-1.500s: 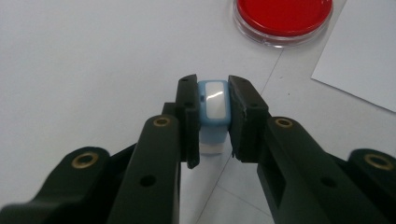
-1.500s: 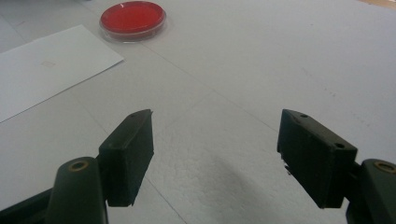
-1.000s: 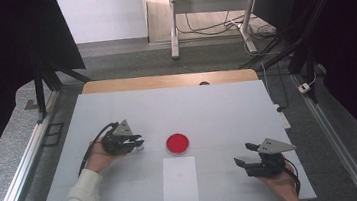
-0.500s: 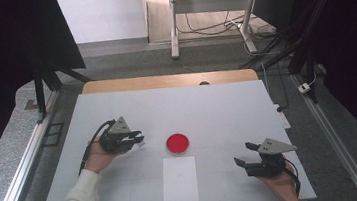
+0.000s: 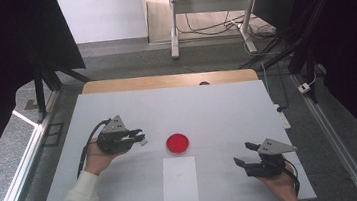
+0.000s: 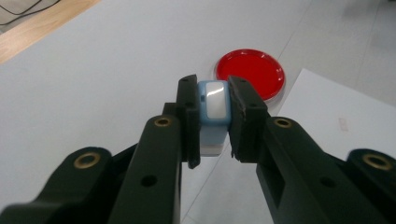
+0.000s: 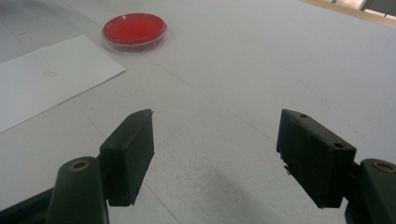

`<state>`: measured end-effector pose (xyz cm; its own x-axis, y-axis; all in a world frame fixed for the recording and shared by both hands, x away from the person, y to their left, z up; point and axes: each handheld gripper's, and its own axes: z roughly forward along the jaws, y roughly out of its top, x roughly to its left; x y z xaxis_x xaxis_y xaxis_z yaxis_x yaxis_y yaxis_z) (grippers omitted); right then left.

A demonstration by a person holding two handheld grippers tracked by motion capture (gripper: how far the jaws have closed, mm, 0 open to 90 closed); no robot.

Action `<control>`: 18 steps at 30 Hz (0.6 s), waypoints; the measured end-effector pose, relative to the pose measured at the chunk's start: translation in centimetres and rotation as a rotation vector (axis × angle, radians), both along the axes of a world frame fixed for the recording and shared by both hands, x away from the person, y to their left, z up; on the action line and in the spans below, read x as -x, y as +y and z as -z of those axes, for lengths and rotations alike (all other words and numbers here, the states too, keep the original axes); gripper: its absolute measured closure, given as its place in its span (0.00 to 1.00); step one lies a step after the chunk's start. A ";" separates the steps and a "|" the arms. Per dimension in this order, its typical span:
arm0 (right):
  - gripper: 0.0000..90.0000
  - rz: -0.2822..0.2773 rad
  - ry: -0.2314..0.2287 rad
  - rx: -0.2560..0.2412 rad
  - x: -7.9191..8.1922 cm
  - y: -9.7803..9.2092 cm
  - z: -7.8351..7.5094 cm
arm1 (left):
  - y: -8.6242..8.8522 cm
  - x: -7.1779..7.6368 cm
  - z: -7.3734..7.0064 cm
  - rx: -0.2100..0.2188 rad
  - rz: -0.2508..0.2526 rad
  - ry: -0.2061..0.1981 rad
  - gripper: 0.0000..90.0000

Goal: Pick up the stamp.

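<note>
Left hand-held gripper [image 6: 212, 122] clamps perhaps a stamp [image 6: 213, 109].

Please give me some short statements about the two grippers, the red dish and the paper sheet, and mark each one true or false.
1. The left gripper is shut on a small blue and white block. True.
2. The right gripper holds the red dish. False: its jaws stand wide open with nothing between them, and the dish sits apart on the table.
3. The red dish rests on the white paper sheet. False: it sits on the table just beyond the sheet's far edge.
4. The paper sheet lies flat between the two grippers in the high view. True.
</note>
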<state>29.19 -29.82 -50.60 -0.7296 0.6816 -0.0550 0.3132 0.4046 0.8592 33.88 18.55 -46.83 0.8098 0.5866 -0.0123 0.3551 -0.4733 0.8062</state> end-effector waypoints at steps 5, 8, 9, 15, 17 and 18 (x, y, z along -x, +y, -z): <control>0.30 0.000 -0.005 0.002 0.1 0.1 -0.1 | -0.2 0.6 -0.5 0.024 0.001 0.003 0.83; 0.30 0.005 -0.010 0.001 0.1 0.0 -0.1 | -0.5 0.8 -0.6 0.042 0.000 0.014 0.83; 0.30 0.005 -0.010 0.001 0.1 0.0 -0.1 | -0.6 0.9 -0.7 0.041 -0.001 0.013 0.83; 0.30 -0.001 -0.015 -0.001 0.3 0.1 -0.1 | -1.7 1.6 -1.4 0.059 0.006 0.012 0.83; 0.30 -0.001 -0.015 -0.002 0.3 0.1 -0.1 | -2.2 1.9 -1.7 0.062 0.009 0.011 0.83; 0.30 0.000 -0.015 -0.002 0.3 0.1 -0.1 | -2.3 2.1 -1.8 0.063 0.010 0.009 0.83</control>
